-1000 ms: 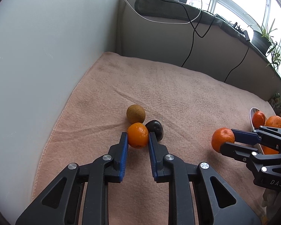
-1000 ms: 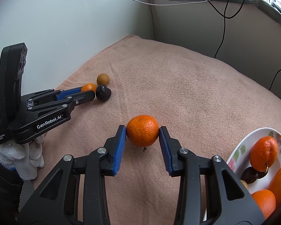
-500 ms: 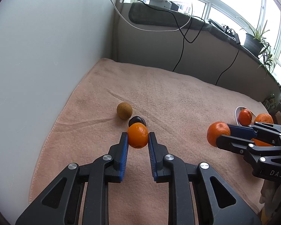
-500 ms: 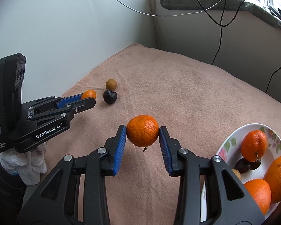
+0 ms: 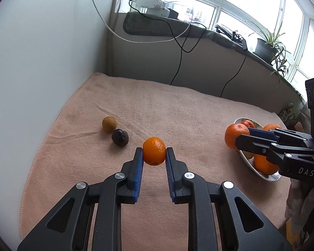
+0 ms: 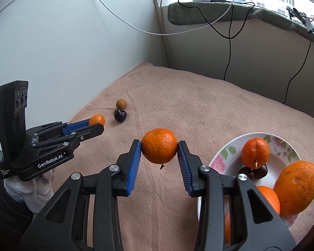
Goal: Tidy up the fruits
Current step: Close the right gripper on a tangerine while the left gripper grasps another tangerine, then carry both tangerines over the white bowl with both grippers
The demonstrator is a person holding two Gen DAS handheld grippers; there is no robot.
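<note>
On the pink towel [image 5: 178,113] far left we see a brown fruit [image 5: 109,122] touching a dark plum [image 5: 120,137]. Our left gripper [image 5: 154,151] clamps a small orange [image 5: 154,150] above the towel. Our right gripper [image 6: 159,146] clamps a tangerine [image 6: 159,145] in the air, beside the flowered plate [image 6: 282,146] holding more fruit.

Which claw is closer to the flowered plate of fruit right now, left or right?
Right. The right claw, holding a mandarin, hangs beside the flowered plate; the left claw, gripping a smaller orange, is across the towel near the wall.
</note>
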